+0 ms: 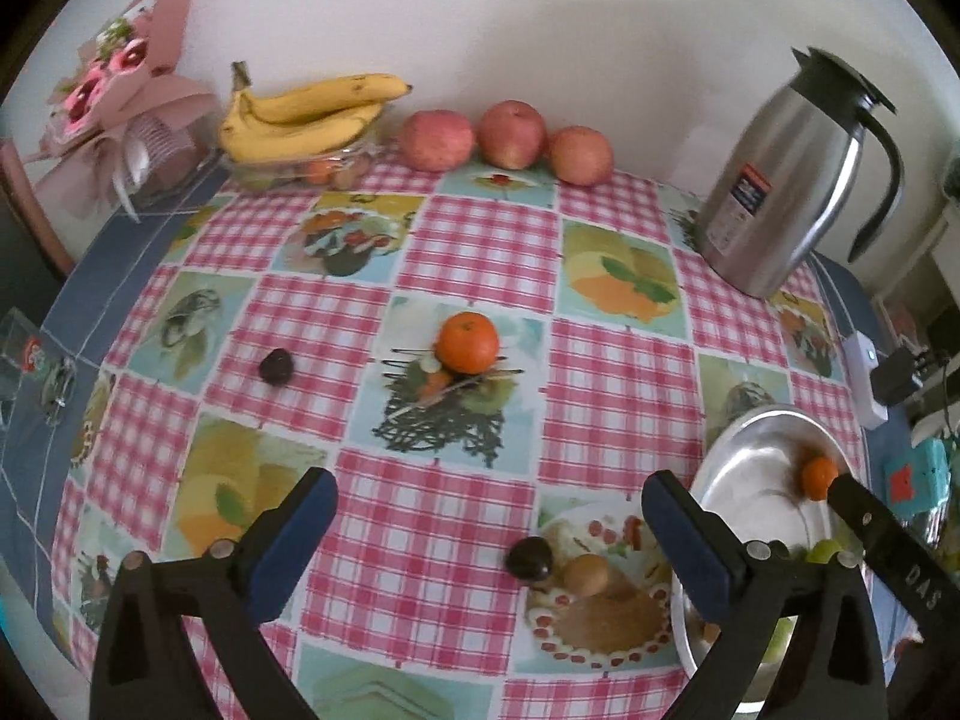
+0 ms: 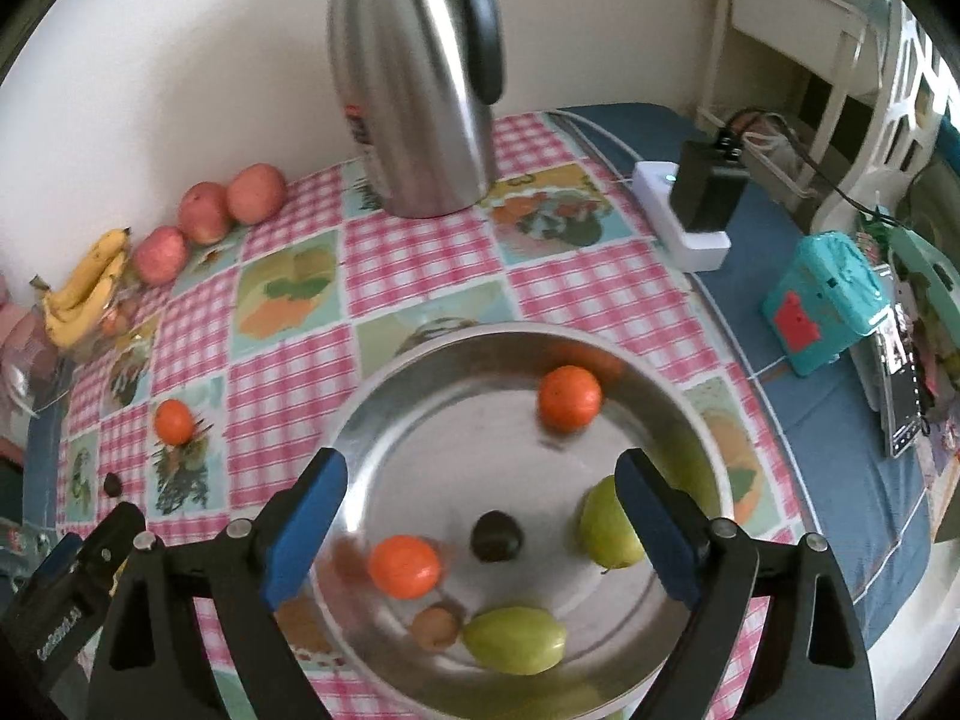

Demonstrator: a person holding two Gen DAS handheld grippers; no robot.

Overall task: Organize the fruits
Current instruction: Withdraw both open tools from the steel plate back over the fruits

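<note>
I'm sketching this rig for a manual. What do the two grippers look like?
Both look alike. The left gripper and the right gripper each have two black angular fingers with blue pads on the inner faces and silver round pins at the joints. Pale lettering marks the black body. No cables or sleeves show.

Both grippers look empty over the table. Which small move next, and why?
Probably ease the left gripper forward and down toward the dark fruit beside the metal plate. Its jaws are open and empty, that fruit lies loose on the tablecloth, nearest them, and the plate already holds other fruit.
</note>
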